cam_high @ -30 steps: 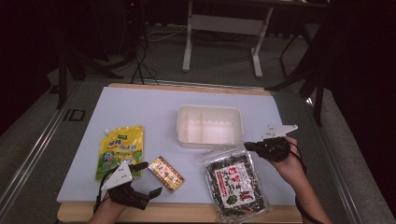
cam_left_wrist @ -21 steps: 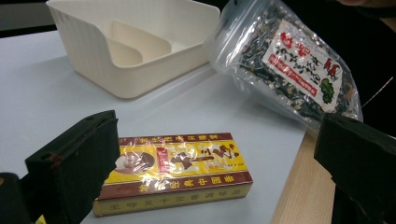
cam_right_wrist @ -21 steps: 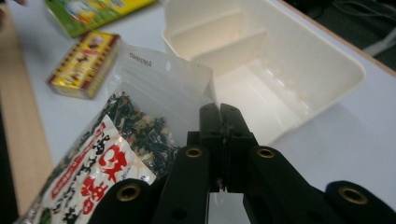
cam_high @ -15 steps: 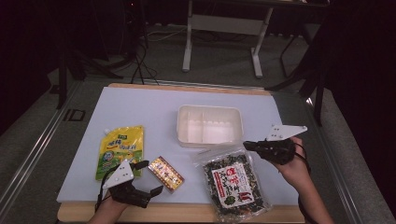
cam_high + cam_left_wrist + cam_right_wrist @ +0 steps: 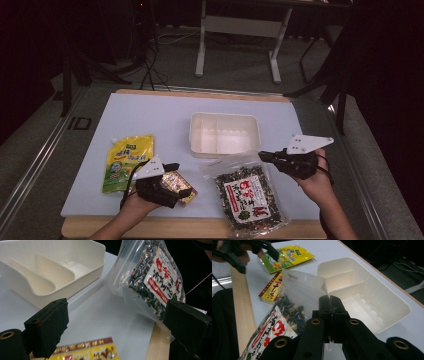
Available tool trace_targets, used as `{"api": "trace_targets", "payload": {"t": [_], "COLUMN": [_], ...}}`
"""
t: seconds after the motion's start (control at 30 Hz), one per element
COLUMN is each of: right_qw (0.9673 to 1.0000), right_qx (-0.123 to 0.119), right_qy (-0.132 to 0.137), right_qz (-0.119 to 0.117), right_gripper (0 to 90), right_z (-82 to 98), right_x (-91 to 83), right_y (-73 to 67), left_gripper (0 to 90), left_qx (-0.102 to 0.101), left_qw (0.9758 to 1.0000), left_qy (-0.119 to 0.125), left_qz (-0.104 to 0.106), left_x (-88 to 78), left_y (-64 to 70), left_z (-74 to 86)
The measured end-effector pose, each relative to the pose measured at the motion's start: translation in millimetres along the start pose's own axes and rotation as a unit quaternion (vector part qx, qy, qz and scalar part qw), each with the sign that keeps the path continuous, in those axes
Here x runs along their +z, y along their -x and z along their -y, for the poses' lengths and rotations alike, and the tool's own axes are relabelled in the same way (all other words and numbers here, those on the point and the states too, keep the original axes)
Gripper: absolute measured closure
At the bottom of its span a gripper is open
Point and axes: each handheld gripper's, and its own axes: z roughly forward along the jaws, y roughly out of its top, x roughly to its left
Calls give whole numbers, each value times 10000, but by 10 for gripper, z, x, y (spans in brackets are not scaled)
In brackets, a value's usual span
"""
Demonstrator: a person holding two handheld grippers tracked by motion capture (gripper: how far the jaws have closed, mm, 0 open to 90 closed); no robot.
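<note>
A clear bag of dark seaweed mix with a red-and-white label (image 5: 247, 197) (image 5: 155, 277) (image 5: 287, 315) lies at the front right. Its top corner is raised, and my right gripper (image 5: 262, 156) (image 5: 329, 300) is shut on that clear edge. A small yellow-and-red box (image 5: 175, 182) (image 5: 87, 352) (image 5: 272, 287) lies at the front left. My left gripper (image 5: 180, 179) (image 5: 117, 322) hangs open over the box. Its jaws have just been closing slightly, the box lies below the gap between them, and the pads do not touch it.
A white divided tray (image 5: 224, 116) (image 5: 82, 272) (image 5: 387, 315) stands behind the bag at mid-table. A yellow-green pouch (image 5: 125, 160) (image 5: 289, 255) lies flat at the left. The table's wooden front edge (image 5: 200, 227) runs just below both hands.
My left gripper has moved forward and right, from beside the small box to over it. My right gripper has risen a little, and the bag's top edge has come up with it.
</note>
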Motion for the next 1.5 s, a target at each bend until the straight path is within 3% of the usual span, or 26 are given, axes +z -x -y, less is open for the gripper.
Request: {"api": "trace_targets", "payload": {"t": [0.07,0.2,0.3,0.33,0.47,0.53,0.57,0.67,0.73,0.83,1.13,1.23,1.27,1.33,1.4,1.5], "right_qw": [10000,9999,9998,9998,9997,9997,9996,9996,9996,9996,9999,9992,9992,9973,9957,9914], "right_qx": [-41,-117,-153,-179,-201,-214,-220,-252,-274,-275,32,288,288,663,879,1238], "right_qy": [24,76,89,111,124,115,123,103,99,72,145,261,261,176,97,-100], "right_qz": [-27,-24,-38,-59,-74,-74,-101,-69,-49,-31,-30,-135,-135,-254,-277,-419], "right_gripper": [897,897,897,897,897,897,897,897,897,897,871,659,659,548,504,449], "right_z": [-19,-45,-56,-65,-75,-79,-89,-97,-103,-106,-50,7,7,84,141,261], "right_x": [-12,-37,-48,-54,-59,-62,-64,-65,-76,-83,-66,-57,-57,-18,23,109], "right_y": [-19,-69,-85,-97,-113,-115,-122,-129,-126,-126,-91,-64,-64,-33,-30,-22], "left_gripper": [112,201,262,352,545,545,675,747,845,878,896,896,896,896,897,896], "left_qx": [101,233,215,321,376,443,555,688,820,1022,1230,1238,1238,1153,1216,1160], "left_qw": [9999,9996,9996,9988,9979,9968,9959,9952,9942,9921,9902,9905,9905,9918,9909,9919], "left_qy": [-34,-179,-185,-293,-427,-518,-573,-605,-636,-695,-601,-554,-554,-498,-548,-474], "left_qz": [-63,1,54,219,325,415,424,350,294,204,268,243,243,240,201,222], "left_x": [61,189,220,318,407,459,494,517,526,528,483,472,472,470,474,472], "left_y": [-1,-14,-18,-25,-34,-21,0,18,29,69,51,35,35,23,30,38], "left_z": [-57,-173,-198,-264,-315,-349,-383,-408,-424,-446,-451,-442,-442,-430,-423,-408]}}
